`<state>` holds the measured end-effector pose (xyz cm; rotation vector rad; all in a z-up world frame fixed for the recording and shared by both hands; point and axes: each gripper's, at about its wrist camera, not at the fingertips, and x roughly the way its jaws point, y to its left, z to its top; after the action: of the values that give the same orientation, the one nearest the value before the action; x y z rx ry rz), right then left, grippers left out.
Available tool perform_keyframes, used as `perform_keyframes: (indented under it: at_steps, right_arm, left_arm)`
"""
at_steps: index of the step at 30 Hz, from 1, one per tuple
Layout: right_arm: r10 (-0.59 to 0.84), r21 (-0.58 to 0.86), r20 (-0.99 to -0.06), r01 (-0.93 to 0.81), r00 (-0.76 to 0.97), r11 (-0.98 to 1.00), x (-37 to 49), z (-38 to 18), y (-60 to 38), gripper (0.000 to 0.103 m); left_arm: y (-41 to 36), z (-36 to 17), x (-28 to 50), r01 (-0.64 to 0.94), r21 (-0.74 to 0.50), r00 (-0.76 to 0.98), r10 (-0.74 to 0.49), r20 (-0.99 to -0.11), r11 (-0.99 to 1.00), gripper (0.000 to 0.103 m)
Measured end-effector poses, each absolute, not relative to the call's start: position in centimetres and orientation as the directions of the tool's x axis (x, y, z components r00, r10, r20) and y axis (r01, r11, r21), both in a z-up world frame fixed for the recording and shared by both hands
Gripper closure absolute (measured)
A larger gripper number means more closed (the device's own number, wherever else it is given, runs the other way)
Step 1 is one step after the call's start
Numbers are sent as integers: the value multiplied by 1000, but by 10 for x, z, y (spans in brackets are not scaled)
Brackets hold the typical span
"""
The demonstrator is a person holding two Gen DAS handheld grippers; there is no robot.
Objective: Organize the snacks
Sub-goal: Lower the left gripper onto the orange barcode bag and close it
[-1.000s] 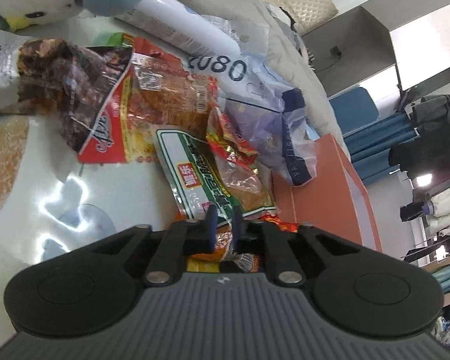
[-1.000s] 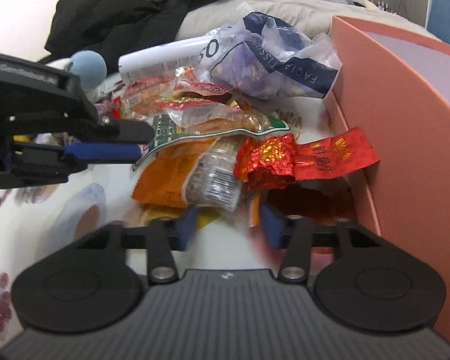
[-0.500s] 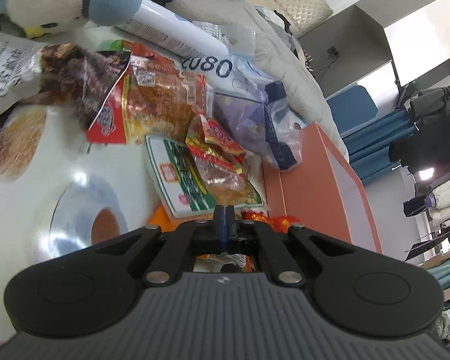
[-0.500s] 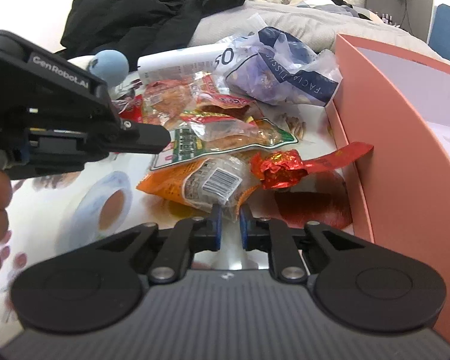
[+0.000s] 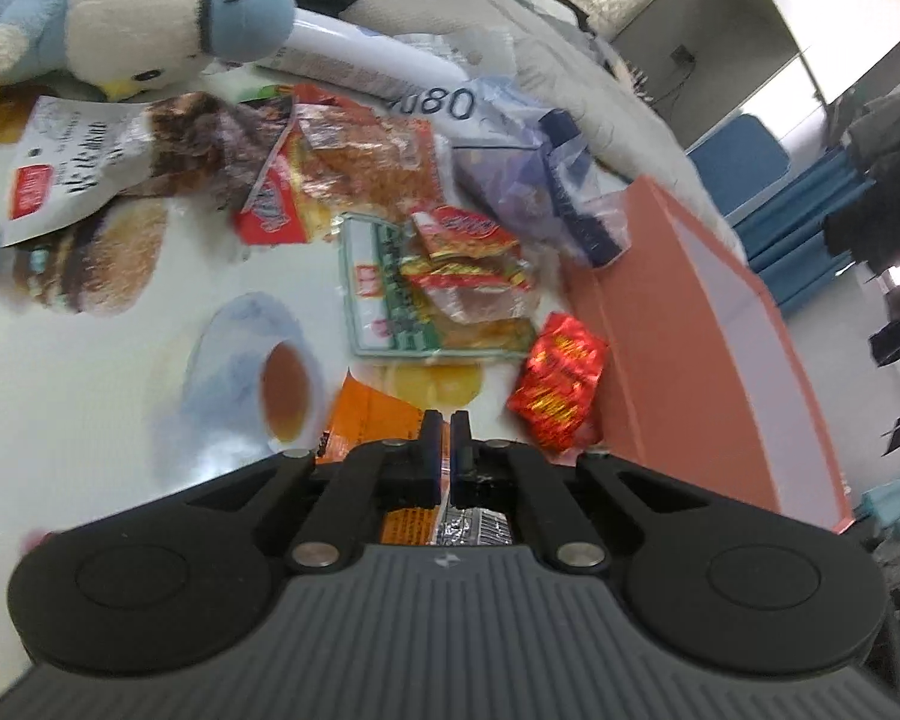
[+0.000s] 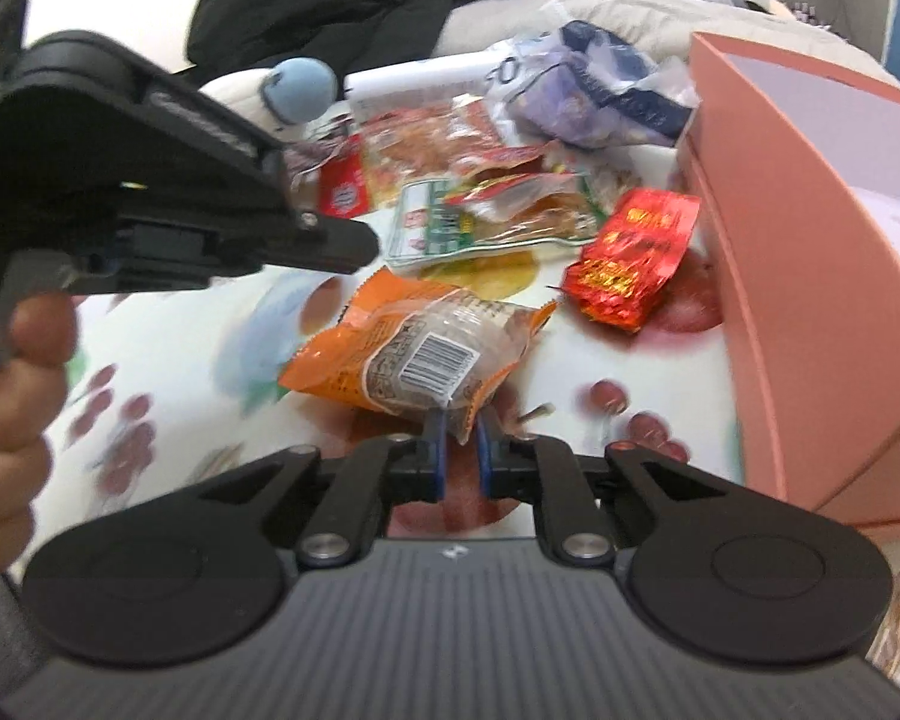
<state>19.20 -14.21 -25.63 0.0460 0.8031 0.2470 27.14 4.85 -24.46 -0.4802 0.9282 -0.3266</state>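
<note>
My right gripper (image 6: 459, 429) is shut on the near edge of an orange snack packet (image 6: 414, 354) with a barcode, which is lifted slightly off the printed tablecloth. My left gripper (image 5: 444, 420) is shut with nothing between its fingers and hangs over the same orange packet (image 5: 372, 414). In the right wrist view it (image 6: 354, 249) reaches in from the left. A red foil packet (image 6: 636, 252) lies beside the salmon box (image 6: 810, 240). Behind it a green-and-white packet (image 6: 444, 222) sits under more snack bags.
A plush bird (image 5: 90, 18), a white snack bag (image 5: 72, 168) and a blue tissue bag (image 5: 540, 180) crowd the far side. The salmon box (image 5: 690, 330) stands open at the right. Black clothes (image 6: 360, 0) lie behind. A person's hand (image 6: 6, 408) holds the left gripper.
My right gripper closed on the orange packet and pulled it back from the pile. My left gripper shut and drew back and up. The red foil packet now lies flat by the box.
</note>
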Motion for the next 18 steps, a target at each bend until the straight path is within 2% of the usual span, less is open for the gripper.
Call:
perform_keyframes:
  at_steps: [10,11,12,14,18]
  right_arm:
    - [349,194,-704,-306,618,932,174,-253,-122,87]
    - [354,202,-704,-305,615,931,173,-253,-123,82]
    - [355,209,-706,-298,613,931,173,-252,-124,68]
    - [352,215,-702,-287,619,934,171,-250,-128,49]
    - [338,204,-689,-276,641,939,166,-244,-139,46]
  left_arm:
    - [74,-245,230,-5,-480,576,-390,-719,877,102]
    - [75,-245,228,-9,-475,577,-384,-721,880,102]
    - [77,-246,226,-15,-470,578,-376,-724,883,102]
    - [81,-246,222,-23,-460,581,-363,-728,887,102]
    - [83,-245,215,-24,-456,596,-354,-721,889,101]
